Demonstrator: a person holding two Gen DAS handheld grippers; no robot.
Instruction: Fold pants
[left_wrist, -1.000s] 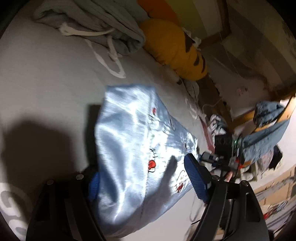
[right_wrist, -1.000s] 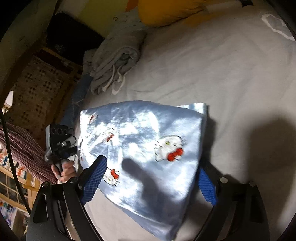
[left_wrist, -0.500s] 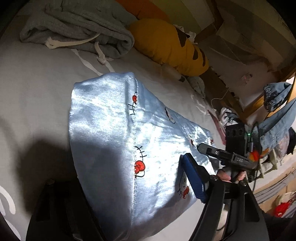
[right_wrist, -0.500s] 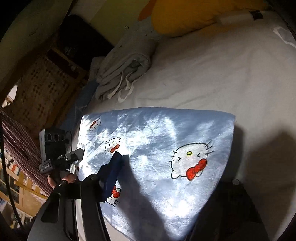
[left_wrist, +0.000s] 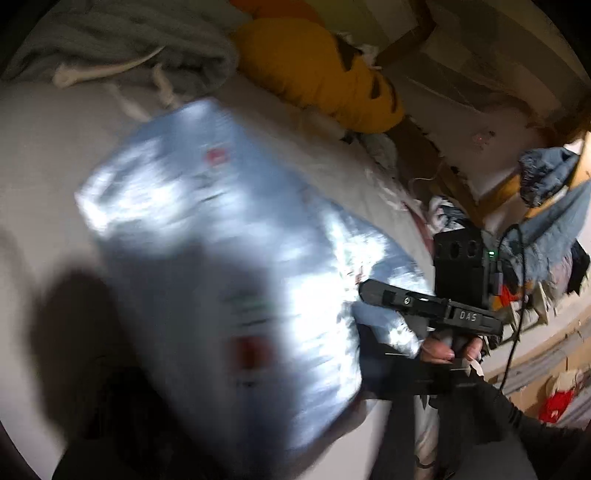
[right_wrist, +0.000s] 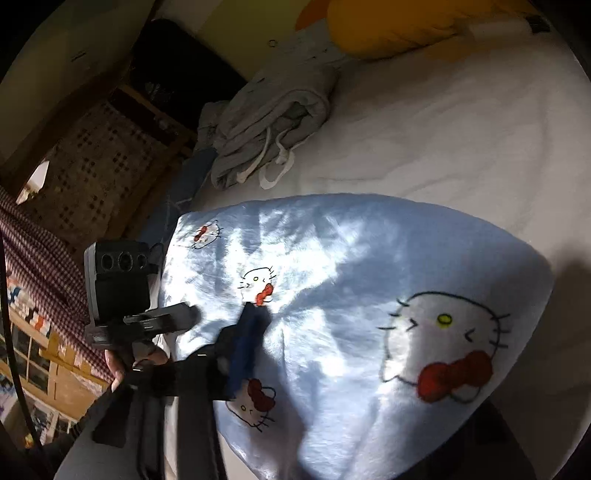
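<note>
Cluttered bedroom; the work area is a bed with a white sheet (right_wrist: 461, 122), lit hard from one side so the tools cast dark shadows. A crumpled grey drawstring garment (right_wrist: 269, 122) lies at the far edge, well apart from the work, with a yellow-orange plush cushion (left_wrist: 321, 74) beyond it; neither is part of the job.

The shiny pale-blue satin pants with cartoon-cat print (right_wrist: 369, 295) lie as a broad folded panel in the middle of the bed, near edge towards the person. Left wrist view is motion-blurred.

Right gripper (left_wrist: 369, 295): jaws closing, with the near corner of the satin between them; the blue finger pad (right_wrist: 247, 343) lies on top of the cloth. Whether the pads already press cannot be told.

Left gripper (right_wrist: 188, 314): jaws closing at the opposite near corner. In its own view the fingers are hidden under the fabric; from across, its tip sits at the hem. Firm pinch not confirmed.

Judgement: one gripper per corner, so the slippery edge can be lifted evenly and carried over for the next fold. Satin slides easily; a shallow bite may slip.
</note>
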